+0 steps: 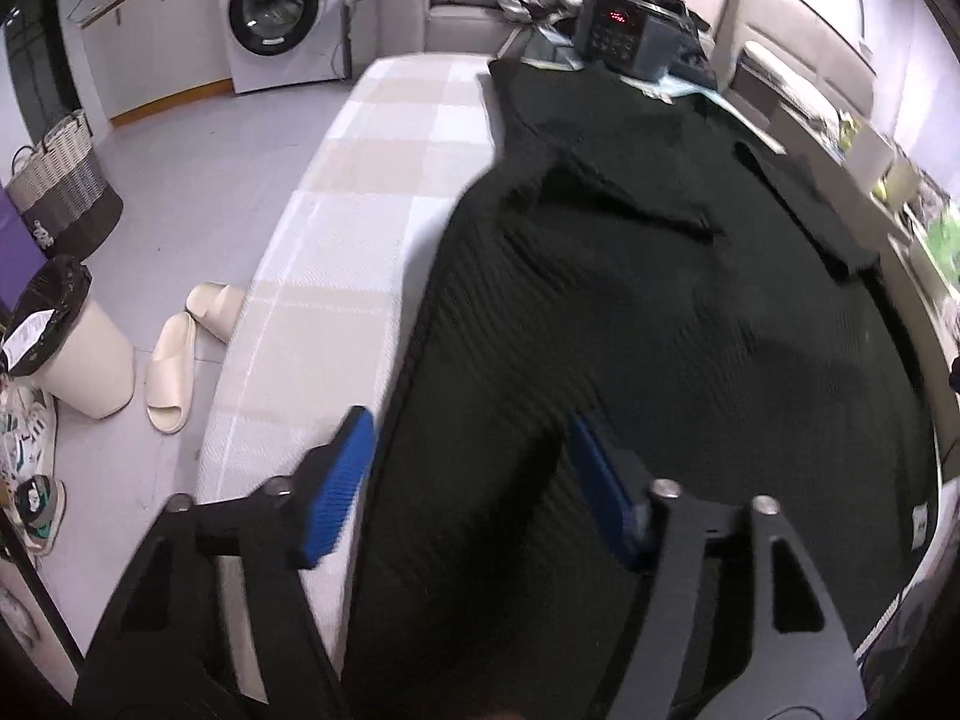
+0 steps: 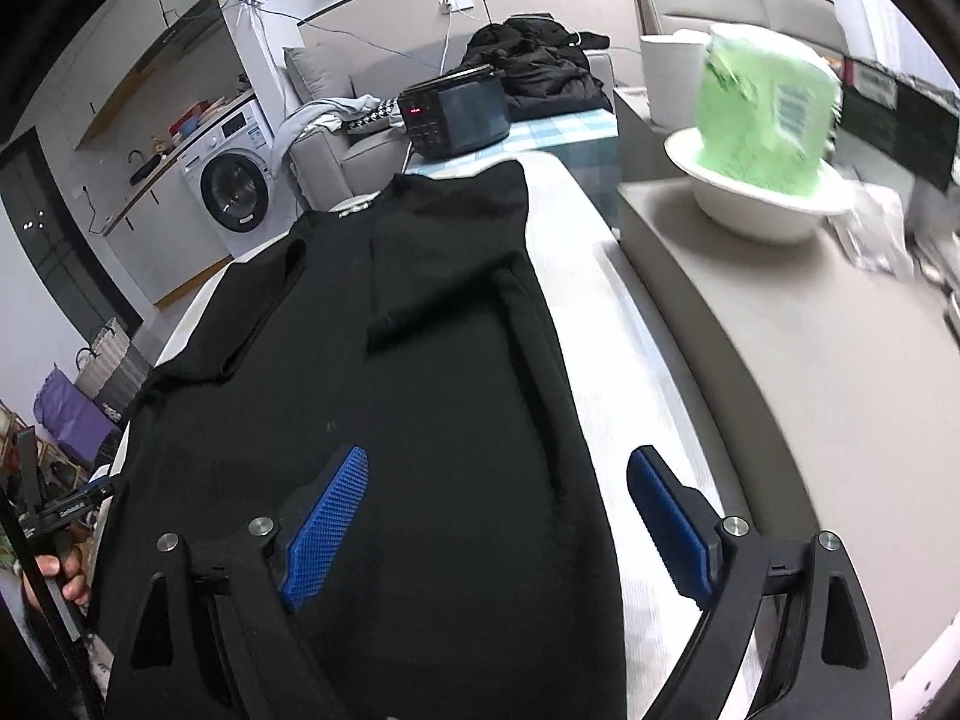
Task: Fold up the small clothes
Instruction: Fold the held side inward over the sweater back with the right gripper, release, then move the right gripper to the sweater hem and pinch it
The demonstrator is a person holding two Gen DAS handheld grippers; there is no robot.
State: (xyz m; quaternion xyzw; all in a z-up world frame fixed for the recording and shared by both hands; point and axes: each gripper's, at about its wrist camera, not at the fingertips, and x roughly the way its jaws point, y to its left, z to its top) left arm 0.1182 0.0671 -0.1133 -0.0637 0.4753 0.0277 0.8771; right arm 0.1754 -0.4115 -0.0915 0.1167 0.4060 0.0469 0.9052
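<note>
The left tool [image 1: 474, 480] has its blue ribbed pads spread wide and holds nothing; it hovers over the near left edge of the black ribbed knit garment [image 1: 630, 312], one pad above the cloth and one beside it. The right tool [image 2: 498, 516] is also wide and empty, and it straddles the near right edge of the same garment [image 2: 420, 360]. The garment lies flat along the long padded board with a pale checked cover [image 1: 360, 192], with both sleeves already turned inward. I judge that the step in hand is taking the bottom hem. The next move calls for lowering both tools and closing them on the two near corners together, so that the hem lifts evenly toward the collar.

Beyond the collar a black box with a red display [image 2: 456, 114] stands on the far end. To the right is a grey desk [image 2: 810, 330] with a white bowl holding a green packet [image 2: 768, 204]. On the floor at the left are cream slippers [image 1: 180, 354], a woven basket [image 1: 60, 180] and, further away, a white washing machine [image 1: 276, 12].
</note>
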